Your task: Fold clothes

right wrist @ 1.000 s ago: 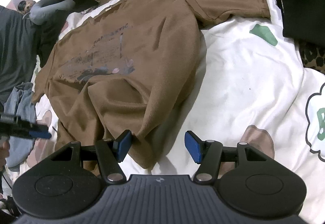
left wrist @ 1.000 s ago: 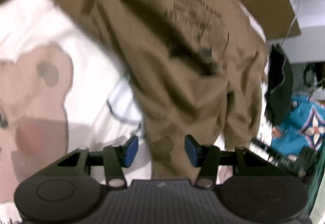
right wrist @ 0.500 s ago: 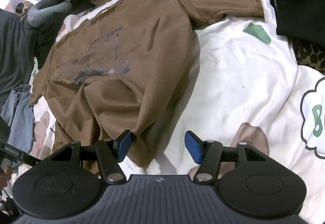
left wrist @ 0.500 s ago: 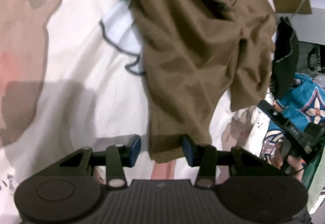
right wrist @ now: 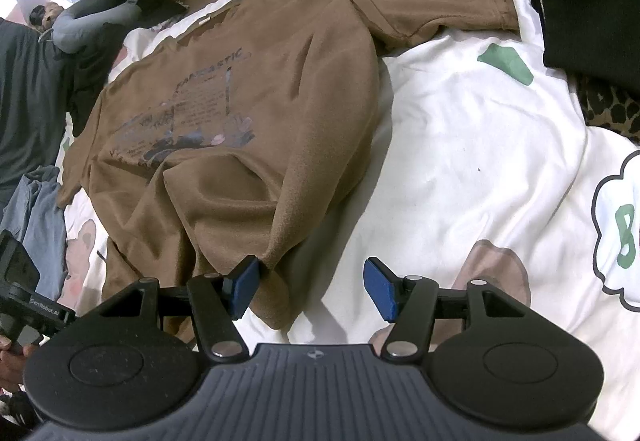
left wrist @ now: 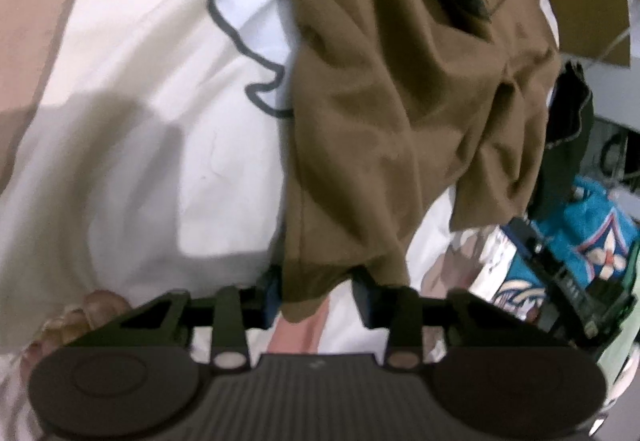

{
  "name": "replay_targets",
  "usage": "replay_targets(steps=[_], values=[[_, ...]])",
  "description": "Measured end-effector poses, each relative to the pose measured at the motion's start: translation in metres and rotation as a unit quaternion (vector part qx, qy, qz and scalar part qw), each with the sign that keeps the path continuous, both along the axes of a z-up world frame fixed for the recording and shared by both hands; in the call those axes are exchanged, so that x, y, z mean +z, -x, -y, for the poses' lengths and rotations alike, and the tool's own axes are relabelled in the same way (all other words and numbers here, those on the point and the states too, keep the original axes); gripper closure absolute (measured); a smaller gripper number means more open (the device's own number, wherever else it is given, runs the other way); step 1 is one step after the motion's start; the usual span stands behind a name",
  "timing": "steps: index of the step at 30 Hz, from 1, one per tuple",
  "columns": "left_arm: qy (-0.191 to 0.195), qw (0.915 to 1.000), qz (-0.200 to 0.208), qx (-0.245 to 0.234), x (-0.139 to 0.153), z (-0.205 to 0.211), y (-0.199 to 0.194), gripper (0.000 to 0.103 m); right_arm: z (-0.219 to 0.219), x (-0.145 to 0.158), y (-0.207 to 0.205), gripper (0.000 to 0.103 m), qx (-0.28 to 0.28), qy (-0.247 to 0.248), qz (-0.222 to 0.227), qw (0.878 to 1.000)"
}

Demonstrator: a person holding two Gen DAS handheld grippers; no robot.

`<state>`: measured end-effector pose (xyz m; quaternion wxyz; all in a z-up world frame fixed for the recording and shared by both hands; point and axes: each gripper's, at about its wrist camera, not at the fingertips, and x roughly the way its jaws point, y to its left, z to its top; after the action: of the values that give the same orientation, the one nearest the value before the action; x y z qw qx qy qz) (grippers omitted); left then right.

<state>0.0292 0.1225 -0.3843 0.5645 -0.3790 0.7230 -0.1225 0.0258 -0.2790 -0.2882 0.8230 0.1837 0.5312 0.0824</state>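
The brown shirt (right wrist: 248,129) is lying rumpled on the white sheet (right wrist: 460,161). Its hem is now sitting deeper between the left gripper's (left wrist: 316,291) parted fingers than before. The right gripper (right wrist: 310,287) is gaping, one pad (right wrist: 242,287) touching the shirt's corner.

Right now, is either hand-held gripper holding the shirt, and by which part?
Neither. The left hand-held gripper is open around the brown T-shirt's hem corner; the right hand-held gripper is open beside its other bottom corner.
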Motion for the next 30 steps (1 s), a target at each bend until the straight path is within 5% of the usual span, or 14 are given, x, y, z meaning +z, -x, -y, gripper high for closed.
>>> replay_targets(steps=[4,19,30], values=[[0.006,0.9996,0.000,0.029,-0.001,-0.006,0.001,0.095,0.000,0.000,0.001,0.039,0.000,0.001,-0.001,1.000],[-0.046,0.9967,0.067,0.007,0.054,-0.056,-0.026,0.098,0.009,0.001,-0.001,0.039,-0.010,-0.003,0.006,1.000],[-0.118,0.9821,0.122,0.081,0.099,-0.122,-0.034,0.099,0.004,-0.019,-0.007,0.038,-0.021,-0.032,-0.010,0.999]])
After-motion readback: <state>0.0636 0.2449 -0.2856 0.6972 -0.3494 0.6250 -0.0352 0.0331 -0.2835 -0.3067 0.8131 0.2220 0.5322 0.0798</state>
